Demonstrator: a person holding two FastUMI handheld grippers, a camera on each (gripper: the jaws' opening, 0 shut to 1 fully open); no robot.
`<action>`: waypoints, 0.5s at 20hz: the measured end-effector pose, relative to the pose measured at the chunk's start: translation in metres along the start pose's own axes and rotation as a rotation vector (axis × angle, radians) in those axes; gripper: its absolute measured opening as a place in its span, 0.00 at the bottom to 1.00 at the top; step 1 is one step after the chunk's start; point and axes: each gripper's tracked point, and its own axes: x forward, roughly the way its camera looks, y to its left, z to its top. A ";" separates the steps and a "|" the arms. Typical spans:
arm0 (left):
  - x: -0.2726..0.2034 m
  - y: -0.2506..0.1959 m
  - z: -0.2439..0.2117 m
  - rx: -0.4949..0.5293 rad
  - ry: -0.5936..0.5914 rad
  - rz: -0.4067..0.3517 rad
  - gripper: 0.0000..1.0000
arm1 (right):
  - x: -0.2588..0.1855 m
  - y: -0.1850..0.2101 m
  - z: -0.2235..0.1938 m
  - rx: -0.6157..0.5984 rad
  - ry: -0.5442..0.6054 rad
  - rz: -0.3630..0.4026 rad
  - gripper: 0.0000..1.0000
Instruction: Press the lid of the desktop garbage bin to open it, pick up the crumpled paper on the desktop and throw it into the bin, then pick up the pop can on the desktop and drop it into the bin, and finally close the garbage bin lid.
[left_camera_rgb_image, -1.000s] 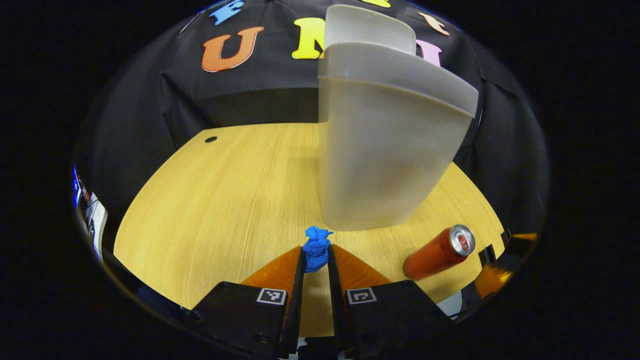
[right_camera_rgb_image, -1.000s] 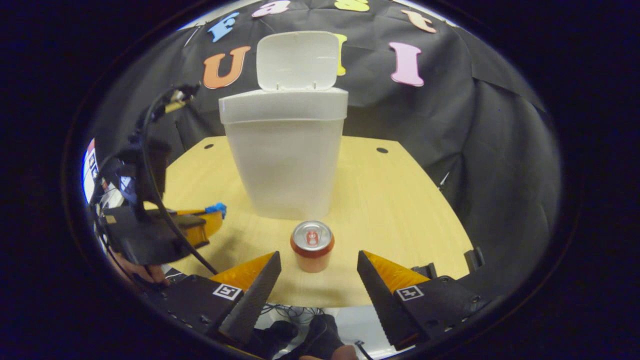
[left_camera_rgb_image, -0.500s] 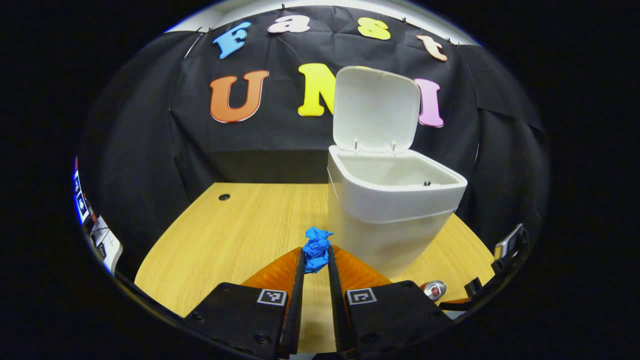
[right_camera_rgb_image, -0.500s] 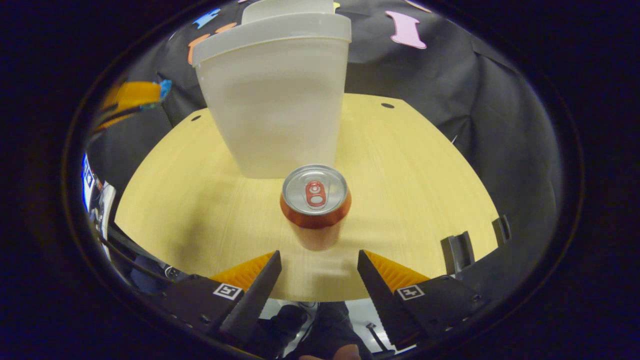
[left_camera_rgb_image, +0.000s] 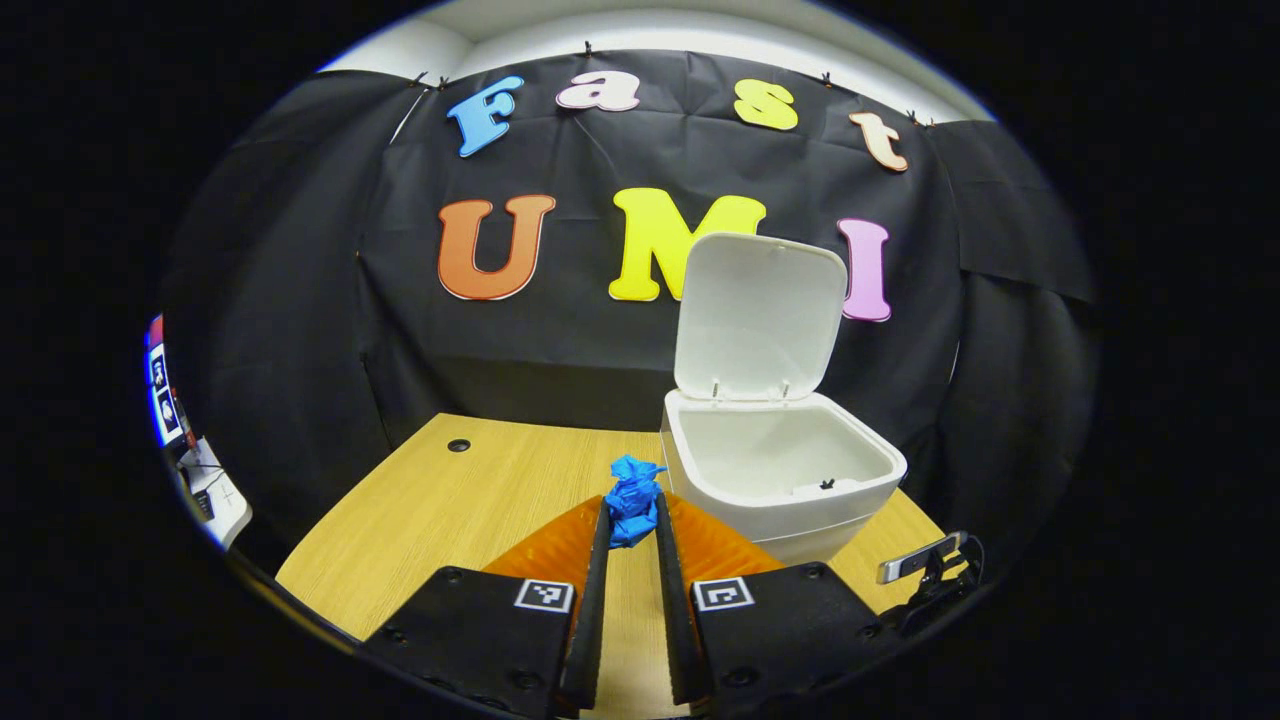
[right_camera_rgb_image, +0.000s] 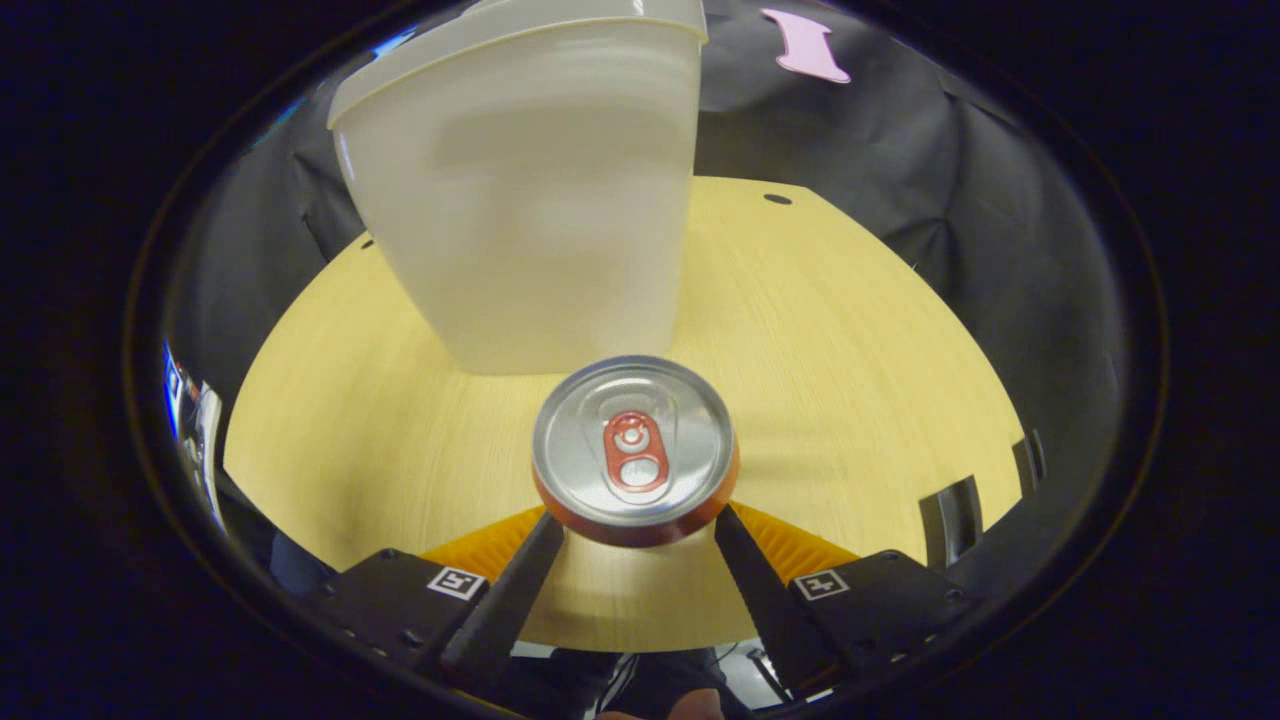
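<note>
Left fingers (left_camera_rgb_image: 630, 520) pinch the paper (left_camera_rgb_image: 633, 497) at frame centre, left of the open bin (left_camera_rgb_image: 780, 480). Released there, it could miss. Right fingers (right_camera_rgb_image: 638, 545) stand spread around the can (right_camera_rgb_image: 634, 447); a knock could tip it.

Matt white plastic bin (left_camera_rgb_image: 780, 480), wood-grain desktop (right_camera_rgb_image: 850, 330), crumpled blue paper (left_camera_rgb_image: 632, 495), shiny metal can top (right_camera_rgb_image: 634, 440).

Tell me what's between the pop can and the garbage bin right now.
Nothing: in the right gripper view only a short strip of bare desktop separates the pop can from the garbage bin.
</note>
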 end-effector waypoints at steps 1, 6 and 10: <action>-0.002 0.002 0.005 0.002 -0.007 0.002 0.30 | 0.003 0.002 0.002 0.003 -0.004 0.005 0.96; -0.002 0.005 0.021 0.006 -0.024 0.011 0.29 | 0.012 0.004 0.008 0.009 -0.005 0.014 0.96; 0.003 0.005 0.028 0.012 -0.027 0.018 0.29 | 0.011 0.000 0.011 0.009 -0.004 0.010 0.84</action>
